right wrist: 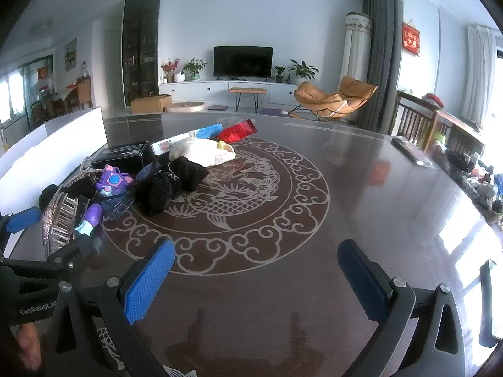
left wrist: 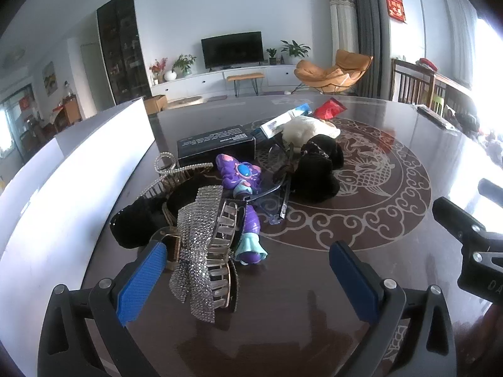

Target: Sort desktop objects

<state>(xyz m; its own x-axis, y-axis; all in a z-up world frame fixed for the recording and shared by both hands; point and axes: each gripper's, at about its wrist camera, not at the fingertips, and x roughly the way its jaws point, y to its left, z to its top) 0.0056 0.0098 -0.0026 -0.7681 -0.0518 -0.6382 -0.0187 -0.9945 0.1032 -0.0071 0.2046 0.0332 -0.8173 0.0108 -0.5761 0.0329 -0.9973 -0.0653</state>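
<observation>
You hold the left gripper (left wrist: 248, 278) and right gripper (right wrist: 256, 278) with jaws wide and empty, while sorting appears unstarted: the rhinestone hair clip (left wrist: 204, 251), purple toy (left wrist: 242, 188) and black box (left wrist: 217, 144) remain heaped beside the white board (left wrist: 94, 157) on the worktop (right wrist: 345, 204).

Right claw wide over a bare patch of the dark counter

The right claw (right wrist: 256, 278) hangs with its blue pads spread, nothing between them, above the counter (right wrist: 377, 194) and its pale fish medallion. At far left the left claw (right wrist: 50, 235) reaches toward a rhinestone hair clip (right wrist: 59, 223). Behind it lie a purple toy (right wrist: 110, 185), black fabric (right wrist: 169, 182), a black box (right wrist: 125, 154), a cream plush (right wrist: 201, 152) and a red pouch (right wrist: 237, 132).
</observation>
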